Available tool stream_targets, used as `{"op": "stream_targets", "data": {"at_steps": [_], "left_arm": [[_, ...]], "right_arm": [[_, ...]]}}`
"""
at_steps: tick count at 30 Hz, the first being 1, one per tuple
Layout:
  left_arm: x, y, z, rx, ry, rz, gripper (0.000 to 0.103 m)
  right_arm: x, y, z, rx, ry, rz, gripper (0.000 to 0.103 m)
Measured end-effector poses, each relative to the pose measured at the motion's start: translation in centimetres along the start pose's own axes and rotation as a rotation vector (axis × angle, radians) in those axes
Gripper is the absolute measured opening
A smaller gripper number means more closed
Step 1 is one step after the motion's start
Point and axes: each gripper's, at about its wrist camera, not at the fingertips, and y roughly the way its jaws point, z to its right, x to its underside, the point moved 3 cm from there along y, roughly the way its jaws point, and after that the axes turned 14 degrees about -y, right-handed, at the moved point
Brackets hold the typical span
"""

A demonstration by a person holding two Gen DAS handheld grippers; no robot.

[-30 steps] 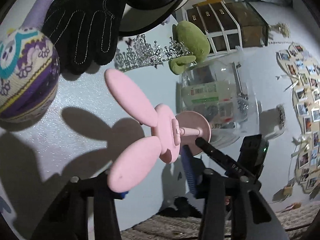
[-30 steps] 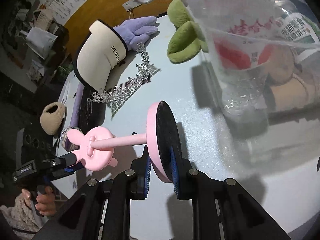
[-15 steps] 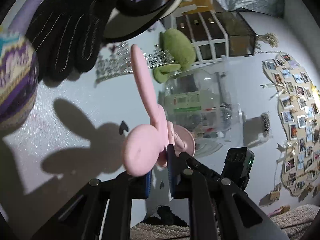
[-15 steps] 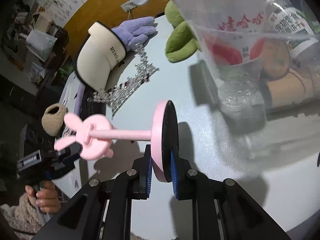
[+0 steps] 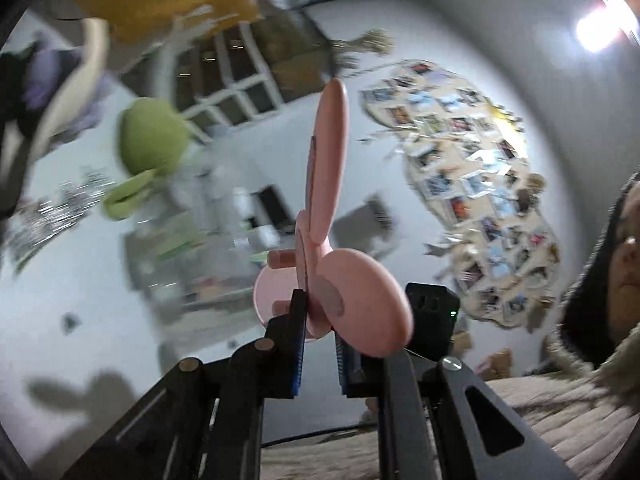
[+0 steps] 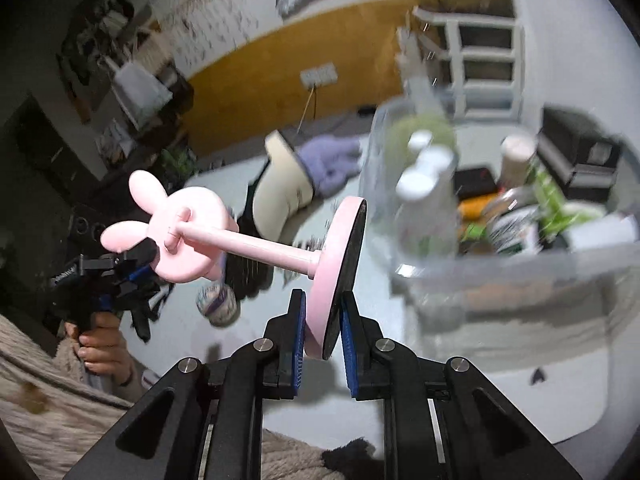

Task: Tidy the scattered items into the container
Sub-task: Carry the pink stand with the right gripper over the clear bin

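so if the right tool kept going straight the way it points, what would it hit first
Probably the clear container: the right tool, shut on the pink stand's round base, points down toward its near wall. Blur makes depth uncertain, so it might reach the white table first.

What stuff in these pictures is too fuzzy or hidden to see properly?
- Clear container, right wrist view: motion blur smears the bottles inside; labels unreadable.
- Silver sparkly thing, left wrist view: streaked by blur, shape unclear.
- Pink bunny stand: its round base is partly covered by the right gripper, one ear by the left gripper.
- Wall photos, left wrist view: too small and blurred.
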Motion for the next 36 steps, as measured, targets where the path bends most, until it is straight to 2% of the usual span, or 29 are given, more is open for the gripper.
{"op": "stream_targets", "data": {"at_steps": [4,8,10,16,18,22,29,32,35,36], "left_arm": [[-1.5,3.4,2.5,0.117,0.025,-0.069,0.014],[-3.4,9.1,4.2,0.161,0.047,-0.135,0.014],[-4.2,12.1,4.9,0.129,0.065,-0.158,0.014],[-5.0,20.7,5.8,-0.078,0.182,-0.221,0.014],[-5.3,22.9,5.3,-0.111,0.173,-0.238,0.015],[-6.2,26.8,3.5,-0.175,0.088,-0.267,0.018],[-6.1,29.3,0.0,-0.285,0.008,-0.285,0.032],[-5.9,29.5,0.1,-0.328,0.061,-0.289,0.039],[-5.6,30.2,0.1,-0.401,0.124,-0.299,0.04],[-5.2,30.5,0.1,-0.449,0.169,-0.303,0.043]], "right_arm": [[-1.7,-4.1,1.6,0.074,0.006,0.086,0.018],[-3.0,-6.7,5.1,0.177,0.025,0.132,0.018],[-3.6,-7.3,7.1,0.217,0.042,0.119,0.018],[-4.7,-7.3,14.4,0.322,0.029,0.01,0.017],[-5.0,-6.9,16.7,0.339,0.038,-0.024,0.016],[-5.5,-5.7,20.8,0.384,0.059,-0.078,0.015],[-5.4,-4.1,23.8,0.408,0.065,-0.126,0.014],[-5.3,-3.5,23.9,0.437,0.014,-0.133,0.013],[-4.9,-2.8,24.1,0.49,-0.042,-0.163,0.013],[-4.7,-2.5,24.3,0.503,-0.058,-0.176,0.013]]}}
